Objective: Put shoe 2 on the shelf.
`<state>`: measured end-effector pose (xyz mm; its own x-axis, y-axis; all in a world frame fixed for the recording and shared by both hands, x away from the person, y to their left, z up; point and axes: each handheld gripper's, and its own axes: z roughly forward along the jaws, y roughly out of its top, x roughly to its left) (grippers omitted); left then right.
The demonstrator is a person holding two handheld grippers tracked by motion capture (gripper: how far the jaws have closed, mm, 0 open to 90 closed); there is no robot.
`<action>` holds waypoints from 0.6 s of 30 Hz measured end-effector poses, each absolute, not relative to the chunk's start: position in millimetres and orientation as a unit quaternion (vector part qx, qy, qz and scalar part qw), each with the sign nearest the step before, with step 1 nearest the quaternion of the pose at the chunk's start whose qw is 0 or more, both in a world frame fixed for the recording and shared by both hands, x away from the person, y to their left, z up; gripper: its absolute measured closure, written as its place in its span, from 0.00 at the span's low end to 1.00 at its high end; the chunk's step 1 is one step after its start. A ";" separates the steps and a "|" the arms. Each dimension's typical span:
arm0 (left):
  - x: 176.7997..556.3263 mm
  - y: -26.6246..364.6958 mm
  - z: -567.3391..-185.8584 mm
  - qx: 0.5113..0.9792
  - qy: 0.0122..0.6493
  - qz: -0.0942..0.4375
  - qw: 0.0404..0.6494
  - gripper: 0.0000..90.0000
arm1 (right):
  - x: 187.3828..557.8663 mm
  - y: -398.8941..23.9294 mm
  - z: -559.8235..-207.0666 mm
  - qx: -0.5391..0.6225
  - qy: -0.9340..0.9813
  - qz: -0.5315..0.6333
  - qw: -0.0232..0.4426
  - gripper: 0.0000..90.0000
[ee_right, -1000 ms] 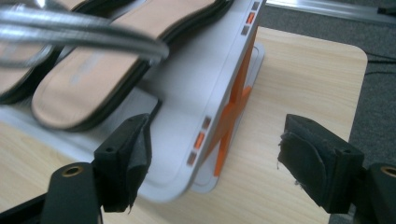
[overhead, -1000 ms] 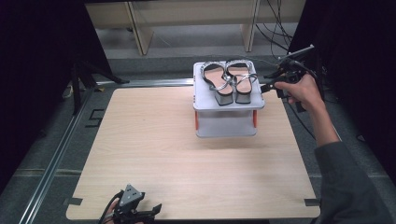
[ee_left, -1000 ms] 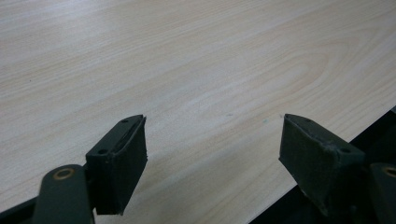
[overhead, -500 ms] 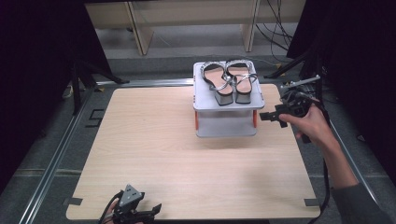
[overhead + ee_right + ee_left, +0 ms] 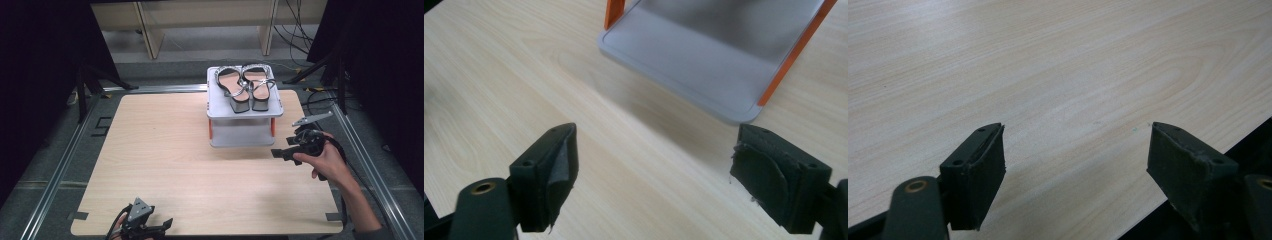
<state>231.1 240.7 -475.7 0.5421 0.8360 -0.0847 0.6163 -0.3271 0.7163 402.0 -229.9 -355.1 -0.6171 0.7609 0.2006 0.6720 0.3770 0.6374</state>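
Note:
A pair of strappy sandals lies on the top shelf of a small grey rack with orange posts, at the table's far middle. My right gripper hangs to the right of the rack's lower shelf, near the table's right side; its jaws have just been opening and now stand open with nothing between them. My left gripper rests at the near edge of the table, open and empty, over bare wood.
The light wooden table has a metal rail frame along both sides. A pale shelf unit and cables stand beyond the far edge. Dark space surrounds the table.
My right gripper has come away from the sandals on the rack's top and moved down and toward the near right, now beside the lower shelf. The left gripper has stayed put.

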 end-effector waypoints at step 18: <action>229.8 240.3 -475.9 0.796 0.461 0.143 0.365 0.24 | 354.6 -222.8 -424.0 0.389 0.873 0.289 0.057 0.22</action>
<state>229.8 240.3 -475.9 0.5347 0.8382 -0.1077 0.6287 -0.3094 0.7135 354.6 -222.8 -424.0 -0.6904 0.7126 0.1246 0.6464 0.5304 0.5485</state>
